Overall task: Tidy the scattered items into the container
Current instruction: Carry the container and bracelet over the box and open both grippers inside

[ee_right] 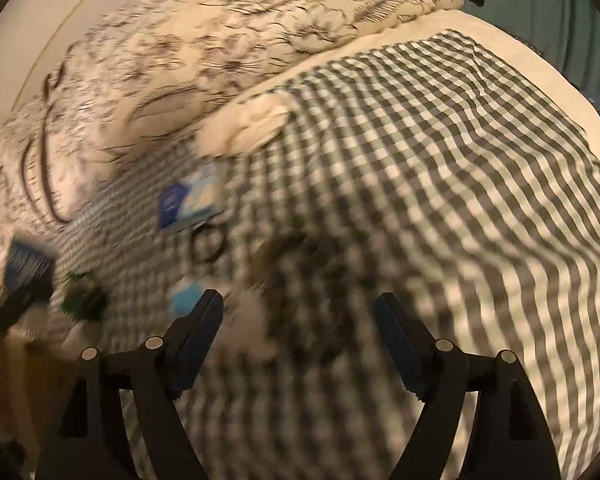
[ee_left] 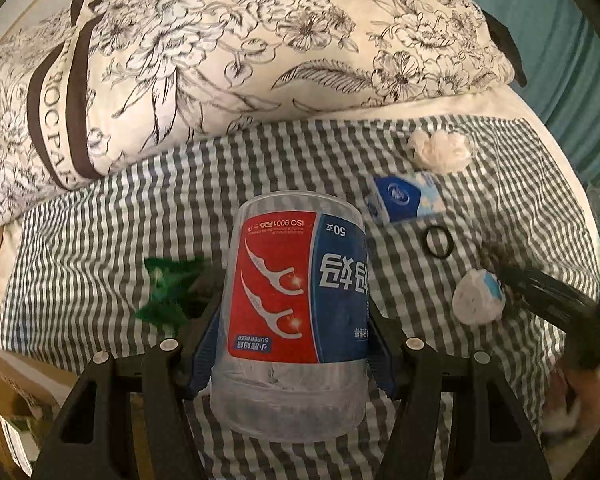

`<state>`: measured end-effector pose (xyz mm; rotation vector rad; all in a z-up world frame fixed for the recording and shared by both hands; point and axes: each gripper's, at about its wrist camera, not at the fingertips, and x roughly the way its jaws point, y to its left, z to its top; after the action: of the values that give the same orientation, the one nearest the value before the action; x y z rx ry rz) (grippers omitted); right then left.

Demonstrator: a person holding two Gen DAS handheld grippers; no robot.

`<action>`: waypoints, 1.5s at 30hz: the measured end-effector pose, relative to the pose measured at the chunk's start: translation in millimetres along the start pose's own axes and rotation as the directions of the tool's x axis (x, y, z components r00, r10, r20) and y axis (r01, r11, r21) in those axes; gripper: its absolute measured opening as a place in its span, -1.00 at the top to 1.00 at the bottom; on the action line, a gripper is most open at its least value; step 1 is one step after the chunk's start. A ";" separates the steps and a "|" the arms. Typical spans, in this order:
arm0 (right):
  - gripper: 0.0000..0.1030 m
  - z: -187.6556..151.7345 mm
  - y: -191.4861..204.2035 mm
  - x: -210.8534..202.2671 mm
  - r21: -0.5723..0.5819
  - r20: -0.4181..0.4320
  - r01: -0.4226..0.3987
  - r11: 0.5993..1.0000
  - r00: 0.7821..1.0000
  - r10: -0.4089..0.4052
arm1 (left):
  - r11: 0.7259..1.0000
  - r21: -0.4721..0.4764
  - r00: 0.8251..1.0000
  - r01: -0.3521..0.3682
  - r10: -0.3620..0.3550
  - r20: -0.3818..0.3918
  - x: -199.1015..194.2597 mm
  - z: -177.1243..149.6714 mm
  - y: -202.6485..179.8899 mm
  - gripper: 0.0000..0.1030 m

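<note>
Left gripper (ee_left: 296, 344) grips the clear tub (ee_left: 298, 312) above the bed; right gripper (ee_right: 298, 340) hangs with jaws wide, nothing between.

Past the tub on the checked sheet (ee_left: 100, 240) — a green scrap (ee_left: 168, 290), a white wad (ee_left: 478, 296), a black ring (ee_left: 439, 242), a blue packet (ee_left: 404, 198), crumpled tissue (ee_left: 440, 150) — then the floral pillow (ee_left: 240, 60).
</note>
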<state>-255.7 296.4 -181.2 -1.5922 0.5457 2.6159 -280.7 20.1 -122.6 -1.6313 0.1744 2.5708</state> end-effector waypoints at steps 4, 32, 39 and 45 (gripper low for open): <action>-0.50 -0.8 10.4 21.1 -0.111 -0.026 0.078 0.991 0.996 -0.081 | 1.000 -0.014 1.000 0.000 0.000 -0.016 3.5 -5.6 4.7 -0.24; 0.78 -30.7 85.8 -177.7 -0.303 0.015 -0.122 0.945 0.991 0.133 | 0.990 -0.130 0.998 0.061 -0.056 0.042 -137.4 -20.9 28.7 -0.24; 0.78 -28.2 150.2 -239.7 -0.438 -0.001 -0.237 0.867 0.965 0.263 | 0.982 -0.187 0.993 -0.022 0.042 0.106 -220.4 -27.8 48.9 -0.24; 0.77 -40.8 236.0 -273.2 -0.598 -0.054 -0.315 0.737 0.933 0.355 | 0.959 -0.282 0.985 -0.035 0.080 0.152 -261.2 -61.4 102.8 -0.25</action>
<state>-139.4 104.4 104.3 -1.6531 -0.0394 3.3488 -129.0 -94.8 92.8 -1.5042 -0.1629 2.8663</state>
